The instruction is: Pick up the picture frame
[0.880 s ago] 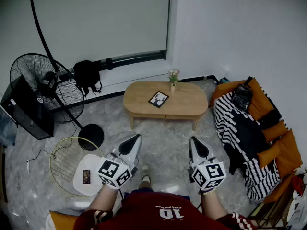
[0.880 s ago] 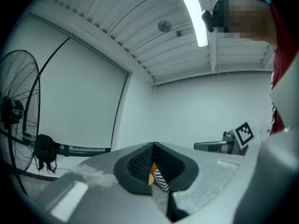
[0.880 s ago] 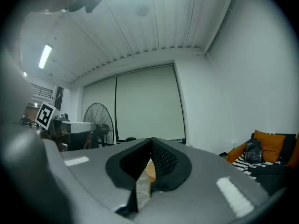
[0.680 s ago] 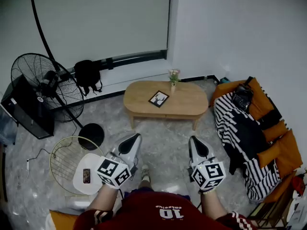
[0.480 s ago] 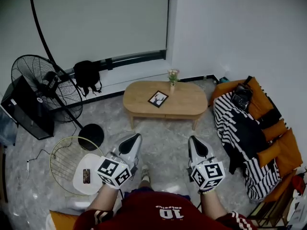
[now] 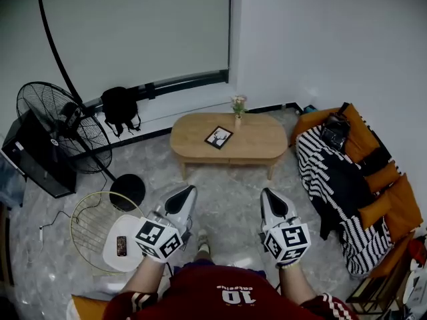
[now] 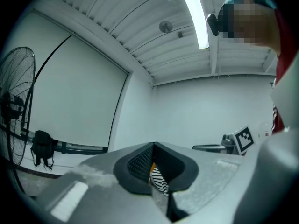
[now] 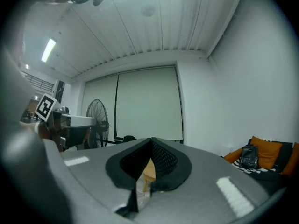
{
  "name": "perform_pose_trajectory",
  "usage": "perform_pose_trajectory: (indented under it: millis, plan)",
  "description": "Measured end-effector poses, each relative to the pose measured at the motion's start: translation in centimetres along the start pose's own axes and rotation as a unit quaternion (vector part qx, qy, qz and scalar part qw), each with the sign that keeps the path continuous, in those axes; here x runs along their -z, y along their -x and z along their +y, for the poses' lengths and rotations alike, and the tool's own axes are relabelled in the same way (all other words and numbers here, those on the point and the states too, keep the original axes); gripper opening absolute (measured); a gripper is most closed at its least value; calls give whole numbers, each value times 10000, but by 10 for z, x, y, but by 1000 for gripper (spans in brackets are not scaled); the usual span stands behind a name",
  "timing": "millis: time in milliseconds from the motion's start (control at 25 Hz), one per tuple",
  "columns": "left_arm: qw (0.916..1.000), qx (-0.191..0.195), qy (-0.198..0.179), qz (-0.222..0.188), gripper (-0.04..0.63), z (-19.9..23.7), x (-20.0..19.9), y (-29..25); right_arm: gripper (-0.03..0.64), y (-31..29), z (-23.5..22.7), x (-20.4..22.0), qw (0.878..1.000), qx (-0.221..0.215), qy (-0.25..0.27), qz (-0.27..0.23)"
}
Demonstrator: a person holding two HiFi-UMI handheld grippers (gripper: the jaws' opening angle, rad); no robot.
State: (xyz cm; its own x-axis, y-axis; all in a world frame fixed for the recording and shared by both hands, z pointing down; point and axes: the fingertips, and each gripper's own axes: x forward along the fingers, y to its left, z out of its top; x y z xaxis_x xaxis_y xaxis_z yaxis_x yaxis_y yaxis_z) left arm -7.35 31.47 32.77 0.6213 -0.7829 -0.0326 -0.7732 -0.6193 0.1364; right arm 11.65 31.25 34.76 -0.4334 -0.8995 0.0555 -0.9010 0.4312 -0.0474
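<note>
Picture frame (image 6: 219, 137): one, lying flat on the oval wooden tabletop (image 6: 259, 144), left of centre and turned at a slant. What it shows is too small to make out. One small vase of flowers (image 6: 238, 107) stands at the tabletop's far edge, just behind the frame and apart from it. Two claws are held level and low in the head view, well short of the table, with grey floor (image 6: 223, 189) between. Left claw (image 6: 185, 193) has its tips pressed together and grips nothing. Right claw (image 6: 268, 196) likewise has tips meeting and is empty. To the left stand one pedestal fan (image 6: 57, 125), one dark box (image 6: 37, 155) beside it and one black bag (image 6: 120, 105) against the wall. Nearer are one round wire basket (image 6: 90, 225) and a white stool (image 6: 127, 249) carrying one phone (image 6: 121, 245). To the right is a sofa (image 6: 373, 179) with orange cushions, a striped blanket (image 6: 333, 185) and a second black bag (image 6: 335, 133); the picture edge cuts off its far end. In the left gripper view only a sliver of the stripes shows under the tips; in the right gripper view, a sliver of wood.
</note>
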Motion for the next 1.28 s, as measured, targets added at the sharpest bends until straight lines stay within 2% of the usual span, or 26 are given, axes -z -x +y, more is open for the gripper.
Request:
perform_pose_trajectory:
  millis: [200, 720, 1000, 1280]
  plan:
    - [10000, 3, -44, 4, 3, -2, 0, 3, -11, 1, 3, 3, 10000, 74, 58, 3]
    - [9999, -47, -98, 108, 3, -3, 2, 5, -11, 6, 1, 8, 9998, -1, -205, -15]
    - [9997, -121, -48, 188, 3, 23, 7, 0, -11, -17, 4, 14, 9996, -39, -270, 50]
    - [9995, -88, -35, 297, 3, 60, 14, -42, -11, -64, -12, 17, 9994, -27, -260, 205]
